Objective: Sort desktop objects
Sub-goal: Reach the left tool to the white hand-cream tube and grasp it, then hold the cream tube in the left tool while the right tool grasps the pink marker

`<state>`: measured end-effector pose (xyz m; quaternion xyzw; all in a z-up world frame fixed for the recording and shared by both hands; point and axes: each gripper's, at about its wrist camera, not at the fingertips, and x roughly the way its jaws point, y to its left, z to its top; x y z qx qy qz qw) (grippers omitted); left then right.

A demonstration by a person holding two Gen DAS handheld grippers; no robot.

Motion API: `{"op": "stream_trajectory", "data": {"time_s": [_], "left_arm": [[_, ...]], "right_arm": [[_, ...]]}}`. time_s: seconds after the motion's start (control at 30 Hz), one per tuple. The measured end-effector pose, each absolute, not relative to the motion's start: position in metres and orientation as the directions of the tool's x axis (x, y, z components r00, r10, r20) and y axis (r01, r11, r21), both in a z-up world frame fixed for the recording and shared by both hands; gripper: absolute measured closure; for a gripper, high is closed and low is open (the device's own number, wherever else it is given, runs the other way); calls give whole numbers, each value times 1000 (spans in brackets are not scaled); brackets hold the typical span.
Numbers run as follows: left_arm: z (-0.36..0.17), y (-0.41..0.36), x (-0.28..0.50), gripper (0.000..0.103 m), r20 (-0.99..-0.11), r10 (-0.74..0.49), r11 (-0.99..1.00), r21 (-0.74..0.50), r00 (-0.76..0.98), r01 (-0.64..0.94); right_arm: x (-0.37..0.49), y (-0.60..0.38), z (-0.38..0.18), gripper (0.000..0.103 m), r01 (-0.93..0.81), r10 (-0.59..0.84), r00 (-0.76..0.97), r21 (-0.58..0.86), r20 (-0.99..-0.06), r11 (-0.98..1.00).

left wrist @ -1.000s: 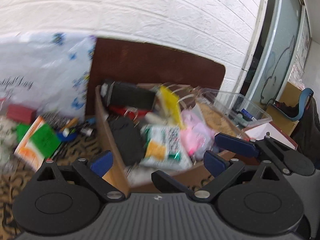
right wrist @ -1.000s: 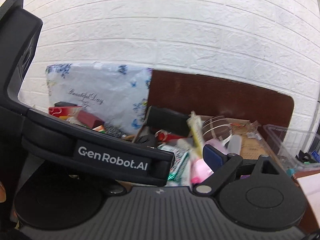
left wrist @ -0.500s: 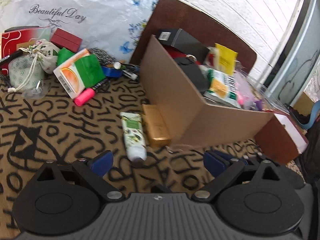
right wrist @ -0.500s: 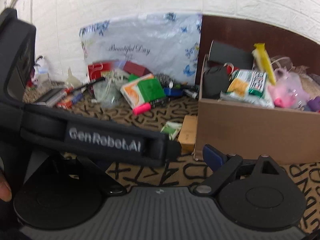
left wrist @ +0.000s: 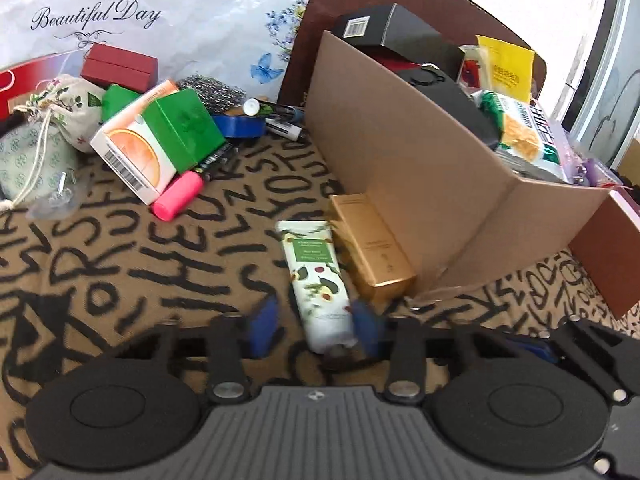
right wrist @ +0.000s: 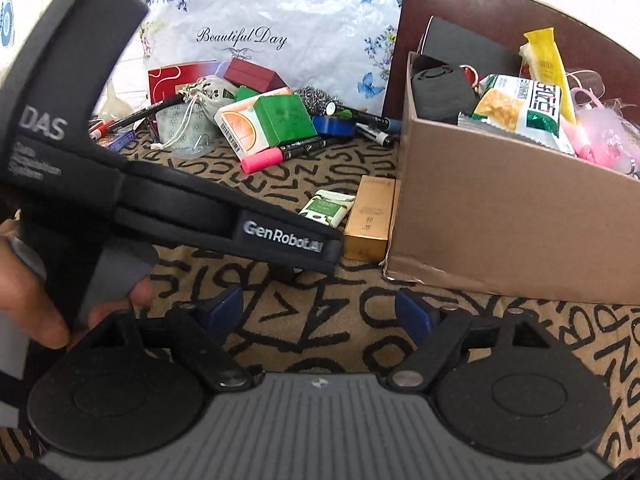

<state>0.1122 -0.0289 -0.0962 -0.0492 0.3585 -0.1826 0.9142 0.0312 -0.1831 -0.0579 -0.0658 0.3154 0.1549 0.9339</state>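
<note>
A white hand-cream tube [left wrist: 318,280] with green print lies on the letter-patterned cloth [left wrist: 140,264], next to a gold carton [left wrist: 372,248]. Both rest against the wall of a filled cardboard box [left wrist: 420,168]. My left gripper [left wrist: 316,326] straddles the tube's cap end and its jaws are closing. The right pad is at the tube and the left pad still stands apart from it. My right gripper [right wrist: 318,312] hovers over bare cloth in front of the box [right wrist: 500,216], its jaws closing slightly with nothing between them. In the right wrist view the left gripper's body hides part of the tube [right wrist: 328,208].
Behind lies a heap: an orange-and-green carton [left wrist: 156,148], a pink marker [left wrist: 178,196], blue tape [left wrist: 240,126], a drawstring pouch [left wrist: 60,108], a red box [left wrist: 118,68] and a floral bag [left wrist: 160,12]. A brown book [left wrist: 608,252] leans by the box's right corner.
Both grippers have come down from above the box to the cloth in front of it. The left jaws have narrowed around the tube's cap end.
</note>
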Motion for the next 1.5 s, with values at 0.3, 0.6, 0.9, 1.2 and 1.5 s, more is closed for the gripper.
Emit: {"op": "stream_trajectory", "data": {"time_s": [0.3,0.6,0.9,1.2,1.5], "left_arm": [[-94,30,108,74,-629,-308,945,-290,714,152],[-92,66,99,74,-628,-322,932,-341,708,121],[-93,92,102,75,-612,-304,920,-387,730,59],[-93,110,101,73,-593,-304,904,-427,746,29],[-91,114,100,57,-580,-324,896,-442,747,45]], "right_arm": [[44,-166,-60,22,-346,242,760,-60,-603,936],[81,-142,-70,21,-247,129,777,-110,-616,963],[79,-127,-70,22,-241,98,843,-209,-528,948],[105,-103,-80,8,-75,-49,820,-192,-571,979],[93,-105,-74,12,-200,96,838,-139,-537,970]]}}
